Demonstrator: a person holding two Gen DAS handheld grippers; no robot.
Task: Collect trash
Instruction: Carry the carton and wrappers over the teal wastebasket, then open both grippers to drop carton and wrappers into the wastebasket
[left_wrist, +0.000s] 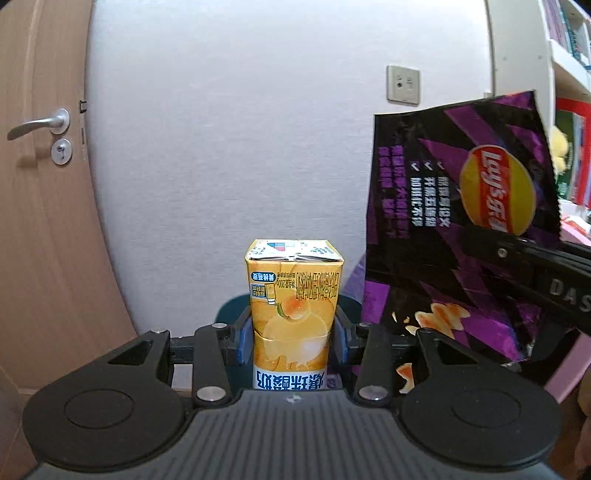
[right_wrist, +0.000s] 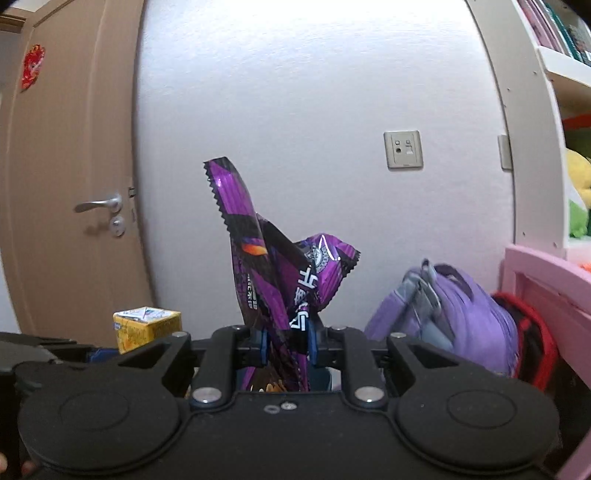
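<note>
Left gripper clamped on yellow drink carton, carton upside down between blue pads, held up before white wall; right gripper pinched tight on crumpled purple chip bag, bag sticking up; door left, purple backpack low right by pink furniture

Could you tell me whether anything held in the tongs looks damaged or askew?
The purple chip bag in the right tongs is crumpled and twisted. The yellow drink carton in the left tongs is upside down, its print inverted.
</note>
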